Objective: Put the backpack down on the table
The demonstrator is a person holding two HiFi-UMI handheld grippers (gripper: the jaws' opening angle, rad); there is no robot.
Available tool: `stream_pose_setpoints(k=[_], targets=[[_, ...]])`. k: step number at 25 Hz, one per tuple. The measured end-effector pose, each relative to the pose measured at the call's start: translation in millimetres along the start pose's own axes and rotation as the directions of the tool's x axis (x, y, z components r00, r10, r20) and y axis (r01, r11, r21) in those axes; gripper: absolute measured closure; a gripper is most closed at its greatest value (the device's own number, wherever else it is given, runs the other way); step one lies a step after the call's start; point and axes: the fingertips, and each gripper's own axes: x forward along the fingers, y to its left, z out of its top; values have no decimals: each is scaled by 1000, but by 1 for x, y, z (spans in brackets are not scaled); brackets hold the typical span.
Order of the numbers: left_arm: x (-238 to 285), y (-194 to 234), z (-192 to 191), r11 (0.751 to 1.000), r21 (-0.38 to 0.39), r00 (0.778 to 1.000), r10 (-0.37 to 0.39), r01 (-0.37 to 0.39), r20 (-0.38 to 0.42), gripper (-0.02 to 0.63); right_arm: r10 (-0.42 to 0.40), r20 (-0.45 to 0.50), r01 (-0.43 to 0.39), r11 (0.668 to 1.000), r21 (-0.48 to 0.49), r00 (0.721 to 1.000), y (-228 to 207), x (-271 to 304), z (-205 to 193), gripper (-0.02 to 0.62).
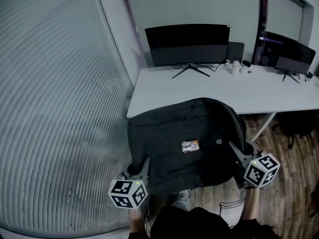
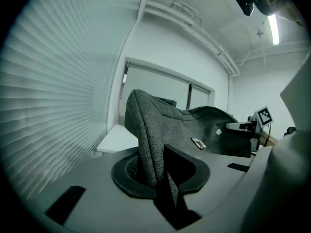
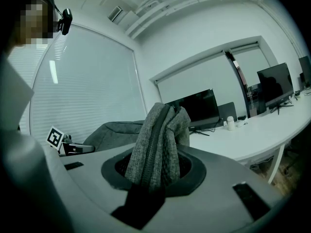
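Grey backpack (image 1: 169,133), sides pinched in left tool (image 1: 141,164), right tool (image 1: 234,151)

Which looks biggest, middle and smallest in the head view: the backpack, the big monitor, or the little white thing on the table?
1. backpack
2. big monitor
3. little white thing
The backpack is nearest the camera, so first place is unsure.

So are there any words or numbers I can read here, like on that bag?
No readable text anywhere.
The tag on the backpack: too blurred to read.
The left marker cube and the right marker cube: square patterns, no words.
The monitors: dark, nothing readable.
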Motion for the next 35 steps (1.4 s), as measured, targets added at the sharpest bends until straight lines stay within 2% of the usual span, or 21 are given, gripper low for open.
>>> stream_pose_setpoints(k=[6,14,19,24,35], targets=[[4,5,7,1000,-6,1000,5,-4,17,535,4,6,-4,1000,-10,1000,0,8,8,489],[5,9,3,999,-25,999,-25,26,31,537,2,13,-2,1000,-21,1000,3,7,9,489],[38,26,16,999,-15,999,-38,39,30,537,-11,19,12,1000,-17,1000,-13,37,17,489],[93,51,37,998,-4,998,-57,57,33,537,-30,34,31,999,-10,999,-39,85,30,489],[124,50,55,998,10,997,-68,68,18,537,-52,49,51,999,18,997,-65,100,43,489]])
